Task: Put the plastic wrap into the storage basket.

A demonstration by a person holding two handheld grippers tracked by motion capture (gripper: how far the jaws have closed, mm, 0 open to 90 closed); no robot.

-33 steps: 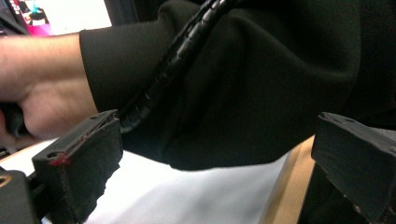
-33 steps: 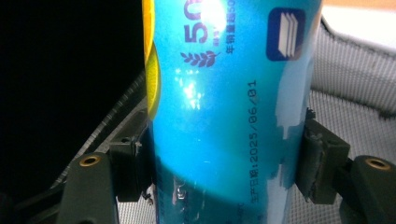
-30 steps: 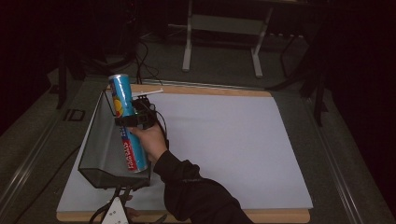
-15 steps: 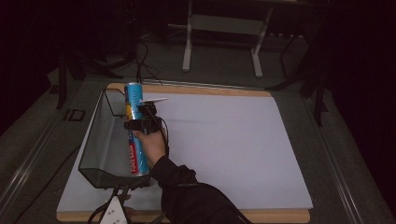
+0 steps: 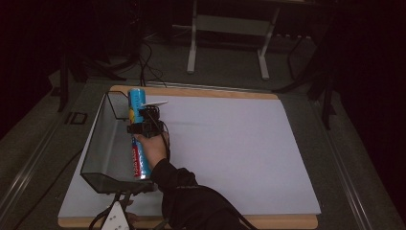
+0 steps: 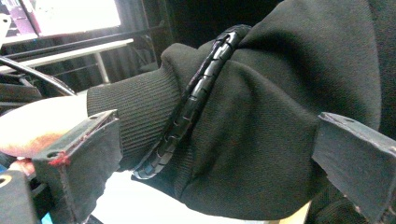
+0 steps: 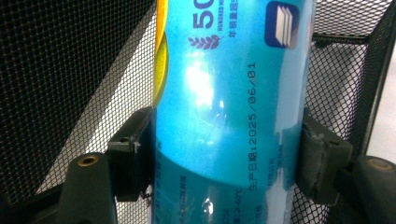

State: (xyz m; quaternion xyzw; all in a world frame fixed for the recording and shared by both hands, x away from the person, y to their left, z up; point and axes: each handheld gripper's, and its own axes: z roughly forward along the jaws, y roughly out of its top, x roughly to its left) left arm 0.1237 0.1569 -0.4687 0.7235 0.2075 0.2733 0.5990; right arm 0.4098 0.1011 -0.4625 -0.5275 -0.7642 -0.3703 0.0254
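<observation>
From the high view, the right gripper (image 5: 142, 120) holds a tall blue canister (image 5: 136, 103) over the far end of a black wire-mesh basket (image 5: 103, 143) that sits on the left part of the desk (image 5: 230, 143). The canister looks nearly upright, its top close to the basket's far rim. A second, similar canister (image 5: 138, 160) lies lengthwise along the basket's right wall, partly behind the person's hand (image 5: 153, 147). The left gripper (image 5: 115, 218) rests low at the desk's near edge, by the basket's near end.

In the left gripper view, the left gripper (image 6: 205, 154) has its two dark jaws spread wide with nothing between them; beyond them is a black sleeve (image 6: 261, 121) with a ribbed black cable (image 6: 196, 93) running over it.

In the right gripper view, the right gripper (image 7: 224, 158) pinches the blue canister (image 7: 229, 102) across its body, a pad pressed against each side, with basket mesh (image 7: 70, 70) behind and to both sides. The canister's skin is glossy and throws a bright highlight, so it is probably slippery, and a round wall gives flat pads only narrow lines of contact. It is likely a light, stiff tube that could dent under a hard squeeze. The safest hold is square across the middle of its length, as here, firm but not crushing, kept clear of the mesh walls while it goes down.
</observation>
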